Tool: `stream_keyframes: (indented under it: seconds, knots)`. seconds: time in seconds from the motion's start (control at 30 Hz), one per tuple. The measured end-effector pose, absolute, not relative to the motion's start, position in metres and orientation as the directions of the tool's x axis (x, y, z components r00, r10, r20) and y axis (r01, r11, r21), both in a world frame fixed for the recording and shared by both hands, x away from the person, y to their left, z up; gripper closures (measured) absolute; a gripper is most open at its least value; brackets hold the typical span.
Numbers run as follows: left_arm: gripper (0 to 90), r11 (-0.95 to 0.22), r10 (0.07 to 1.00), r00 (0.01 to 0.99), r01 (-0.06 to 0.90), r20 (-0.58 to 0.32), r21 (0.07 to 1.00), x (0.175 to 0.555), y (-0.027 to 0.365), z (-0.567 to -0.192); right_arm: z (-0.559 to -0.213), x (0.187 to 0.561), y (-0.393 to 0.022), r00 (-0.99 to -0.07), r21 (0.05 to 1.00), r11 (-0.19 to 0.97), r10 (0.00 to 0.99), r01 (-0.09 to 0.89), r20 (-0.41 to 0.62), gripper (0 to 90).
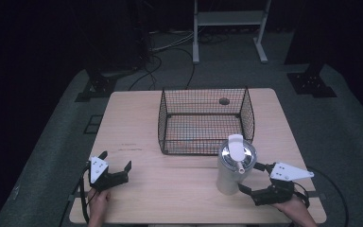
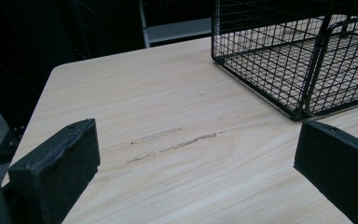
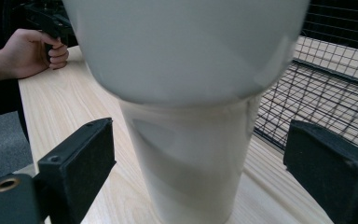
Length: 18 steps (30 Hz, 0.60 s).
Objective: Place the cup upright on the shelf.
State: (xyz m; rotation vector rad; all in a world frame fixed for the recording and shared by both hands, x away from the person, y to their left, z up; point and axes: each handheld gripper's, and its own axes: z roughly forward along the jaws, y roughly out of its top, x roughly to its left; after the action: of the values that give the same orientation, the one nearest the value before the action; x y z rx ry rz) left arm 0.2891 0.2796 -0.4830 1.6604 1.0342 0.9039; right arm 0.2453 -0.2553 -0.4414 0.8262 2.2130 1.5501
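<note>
Framing the tall white plastic tumbler with the silvery lid (image 1: pixel 234 166) at the frame's lower right, before the black wire basket (image 1: pixel 205 120), I hold my right gripper (image 1: pixel 254 178) spread around it, untouching; next, closing squarely; my left gripper (image 1: pixel 117 160) gapes empty.

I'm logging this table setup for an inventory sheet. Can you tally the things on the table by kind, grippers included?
Wire baskets: 1, the black basket
Tumblers: 1, the white tumbler with a lid, standing between the open right gripper's jaws
Grippers: 2, the left gripper and the right gripper, both open
Total: 4
</note>
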Motion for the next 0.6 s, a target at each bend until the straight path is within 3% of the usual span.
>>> stream_keyframes:
  seconds: [0.6]
  knots:
    - [0.0, -0.193, 0.923, 0.372, 0.222, 0.1, 0.956, 0.289, 0.28, -0.483, -0.458, 0.259, -0.23, -0.783, 0.941, 0.215, 0.617, 0.261, 0.076, 8.2]
